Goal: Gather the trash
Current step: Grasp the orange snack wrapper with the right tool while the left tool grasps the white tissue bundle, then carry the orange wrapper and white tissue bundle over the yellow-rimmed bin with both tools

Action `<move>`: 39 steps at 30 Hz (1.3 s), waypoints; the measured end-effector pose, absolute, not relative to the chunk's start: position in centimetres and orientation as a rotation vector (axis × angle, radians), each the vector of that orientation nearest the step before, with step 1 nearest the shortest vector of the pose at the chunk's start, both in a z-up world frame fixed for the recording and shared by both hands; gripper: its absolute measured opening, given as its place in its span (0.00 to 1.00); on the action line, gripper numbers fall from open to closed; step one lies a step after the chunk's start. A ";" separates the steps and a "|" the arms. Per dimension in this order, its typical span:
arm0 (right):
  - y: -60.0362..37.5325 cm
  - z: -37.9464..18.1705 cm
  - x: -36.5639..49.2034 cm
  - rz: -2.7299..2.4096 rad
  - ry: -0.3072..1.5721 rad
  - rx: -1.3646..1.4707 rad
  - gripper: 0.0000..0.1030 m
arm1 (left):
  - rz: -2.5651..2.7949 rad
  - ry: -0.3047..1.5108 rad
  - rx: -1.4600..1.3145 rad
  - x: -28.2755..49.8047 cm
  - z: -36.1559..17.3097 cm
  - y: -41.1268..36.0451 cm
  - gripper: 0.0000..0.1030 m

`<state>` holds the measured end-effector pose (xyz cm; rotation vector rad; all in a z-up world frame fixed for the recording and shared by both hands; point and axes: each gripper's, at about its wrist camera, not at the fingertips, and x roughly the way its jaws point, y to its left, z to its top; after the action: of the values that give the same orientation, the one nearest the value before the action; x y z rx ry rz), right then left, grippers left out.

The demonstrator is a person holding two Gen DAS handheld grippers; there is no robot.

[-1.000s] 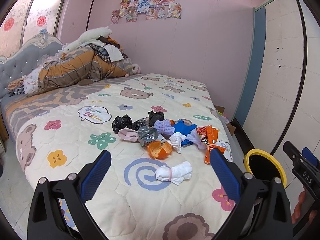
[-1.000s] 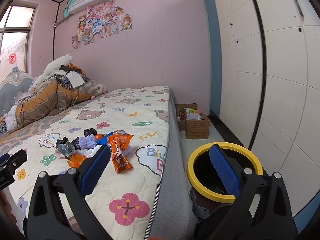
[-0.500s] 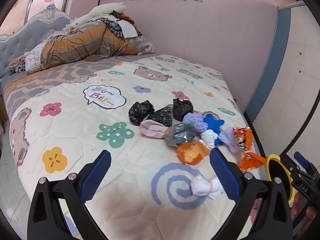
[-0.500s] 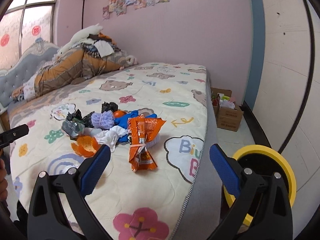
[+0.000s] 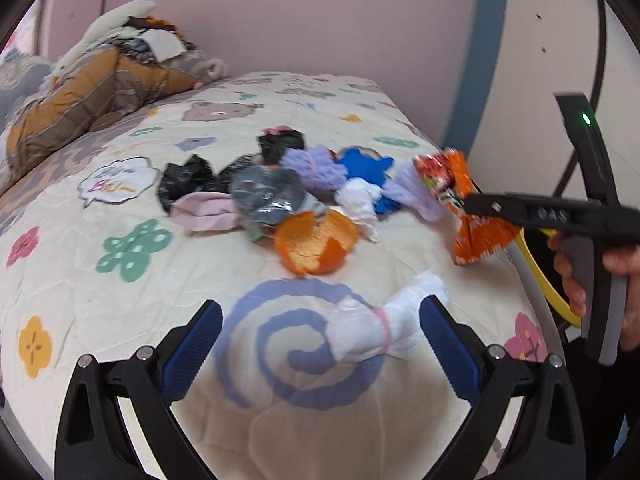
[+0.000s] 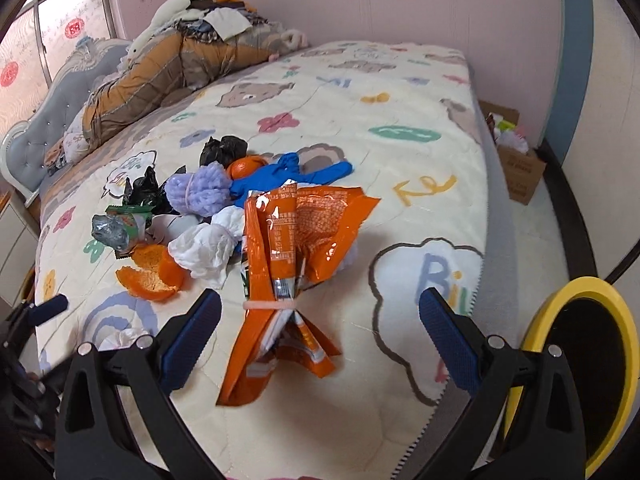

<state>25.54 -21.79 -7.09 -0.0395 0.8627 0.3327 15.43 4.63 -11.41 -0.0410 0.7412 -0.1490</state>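
Both tongs now dropped close over bed (image 5: 120,320). Left tongs (image 5: 320,344) gape wide, empty, straddling white tissue bundle (image 5: 376,332). Right tongs (image 6: 320,332) wide, empty, bracketing orange wrapper bundle (image 6: 292,264). Yellow-rimmed bin (image 6: 580,360) waits beside bed. Grasps imminent.

The right gripper (image 6: 319,336) is held wide open over the bed (image 6: 400,120), with an orange wrapper (image 6: 296,264), bound by a pink band, lying between its jaws. Beyond the left jaw a white tissue (image 6: 206,248), orange peel (image 6: 154,274), a purple wad (image 6: 200,192), a blue glove (image 6: 288,176) and black bags (image 6: 222,148) are heaped. Past the right jaw, beside the bed, a yellow-rimmed bin (image 6: 580,364) is seen. The left gripper (image 6: 38,308) is partly seen at the far left edge.
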 end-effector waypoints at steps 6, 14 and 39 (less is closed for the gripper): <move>-22.1 -8.8 27.8 0.379 0.916 0.044 0.92 | -0.194 0.804 -0.020 17.4 -12.9 2.6 0.92; -22.2 -9.5 27.8 0.435 0.939 0.069 0.74 | -0.262 0.818 0.076 17.8 -13.4 -0.8 0.73; -25.4 -8.2 25.6 0.515 0.887 0.181 0.29 | -0.247 0.792 0.104 17.1 -13.4 -0.5 0.12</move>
<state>25.61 -25.44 -8.15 0.1807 0.8872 0.5145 17.09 -0.46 -13.44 0.1037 0.7915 -0.2473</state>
